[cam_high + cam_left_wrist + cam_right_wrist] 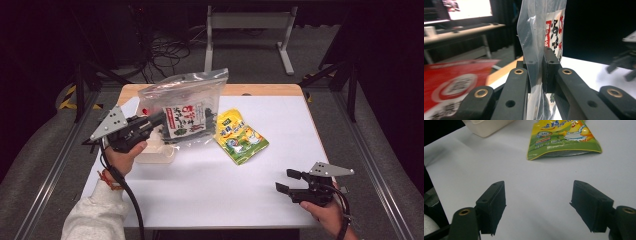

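Black claws (pixel 159 119) (pixel 289 181), brass rivets, grey three-cornered plates, black cables; white sleeve (pixel 92 212), orange wristband (pixel 106 179).

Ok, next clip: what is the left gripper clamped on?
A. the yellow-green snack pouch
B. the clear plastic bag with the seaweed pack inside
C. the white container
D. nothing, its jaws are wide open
B. In the left gripper view the left gripper has its pads pressed on the edge of the clear plastic bag, and the high view shows that bag lifted upright.
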